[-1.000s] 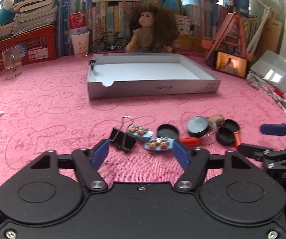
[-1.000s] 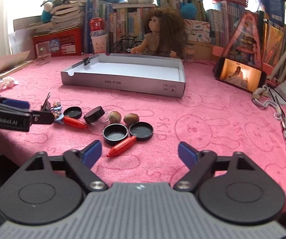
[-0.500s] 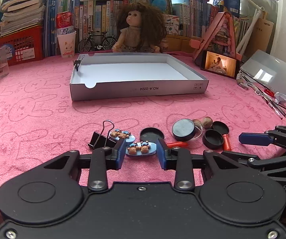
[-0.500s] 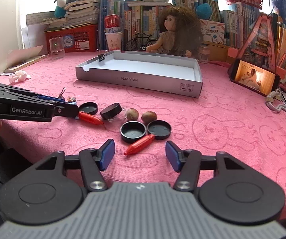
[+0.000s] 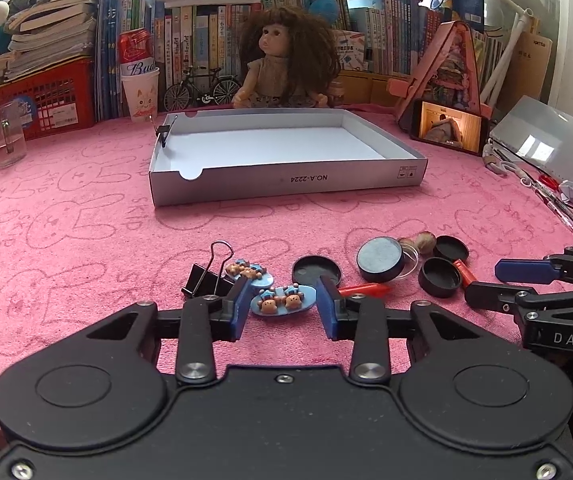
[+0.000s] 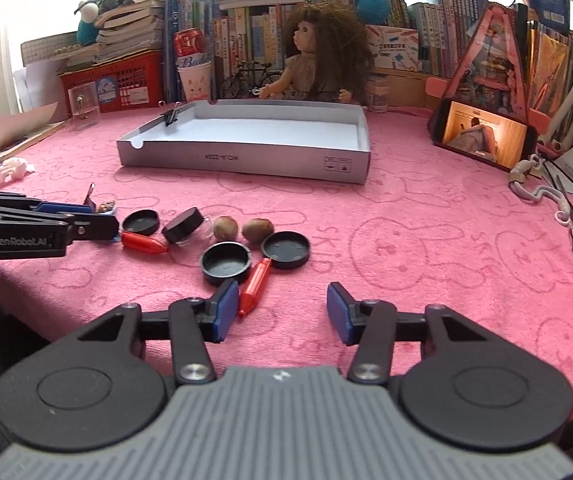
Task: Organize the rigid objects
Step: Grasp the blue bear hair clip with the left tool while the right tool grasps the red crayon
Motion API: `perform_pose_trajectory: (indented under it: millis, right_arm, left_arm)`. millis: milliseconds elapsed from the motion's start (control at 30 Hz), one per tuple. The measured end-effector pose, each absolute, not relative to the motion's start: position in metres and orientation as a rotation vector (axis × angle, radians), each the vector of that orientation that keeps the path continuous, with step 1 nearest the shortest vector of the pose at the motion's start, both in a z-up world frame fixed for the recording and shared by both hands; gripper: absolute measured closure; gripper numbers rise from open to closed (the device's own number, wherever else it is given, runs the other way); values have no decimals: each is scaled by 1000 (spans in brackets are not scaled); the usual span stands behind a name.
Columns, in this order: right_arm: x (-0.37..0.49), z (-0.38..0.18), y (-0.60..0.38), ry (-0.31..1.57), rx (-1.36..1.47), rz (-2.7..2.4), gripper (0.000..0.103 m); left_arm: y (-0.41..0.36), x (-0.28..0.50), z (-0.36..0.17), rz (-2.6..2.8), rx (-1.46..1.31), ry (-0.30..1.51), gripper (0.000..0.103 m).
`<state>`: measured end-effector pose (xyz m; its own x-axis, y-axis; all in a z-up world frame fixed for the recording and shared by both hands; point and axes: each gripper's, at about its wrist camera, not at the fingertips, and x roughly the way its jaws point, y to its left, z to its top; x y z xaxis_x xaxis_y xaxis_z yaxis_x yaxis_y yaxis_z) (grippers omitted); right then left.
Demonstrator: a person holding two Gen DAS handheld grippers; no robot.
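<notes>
On the pink-covered bench [image 5: 86,216], left of centre in the left wrist view, a black binder clip [image 5: 206,276] lies just beside a blue bear-decorated plate [image 5: 248,273]. A second bear plate [image 5: 284,299] sits low in the middle of that frame, between the blue pads of the left gripper [image 5: 282,307]; its jaws stand apart on either side of the plate, and whether a pad touches it cannot be told. Right of the plate lie a flat black lid [image 5: 316,271], a red crayon-like stick [image 5: 362,290], a round black jar tipped on its side [image 5: 380,256], a nut [image 5: 425,240] and two more black lids [image 5: 440,278], with a second red stick [image 5: 464,274] between them. At the upper middle of the frame rests the white cardboard tray [image 5: 286,178], another binder clip [image 5: 163,133] clipped on its left wall. A doll [image 5: 282,60] sits behind it.

In the right wrist view the left gripper enters at the left edge. Centre frame hold two nuts [image 6: 224,227], two lids [image 6: 226,263] and a red stick [image 6: 255,286]. The right gripper [image 6: 282,312] hovers low in the frame, jaws wide apart and gripping nothing, its left pad just beside the stick's tip. A phone [image 6: 484,134] stands at the upper right
</notes>
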<state>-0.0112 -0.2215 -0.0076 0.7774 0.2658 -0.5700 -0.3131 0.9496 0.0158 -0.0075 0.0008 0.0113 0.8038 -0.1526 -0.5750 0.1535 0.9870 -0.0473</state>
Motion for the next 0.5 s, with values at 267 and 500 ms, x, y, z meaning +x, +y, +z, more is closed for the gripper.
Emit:
perform_pose_trajectory:
  millis: [267, 500]
  right_arm:
    - [-6, -7, -219, 603, -65, 273, 57]
    - [-1, -7, -220, 609, -20, 270, 60]
  left_arm:
    - [5, -7, 12, -143, -18, 628, 63]
    - [2, -5, 5, -131, -20, 647, 58]
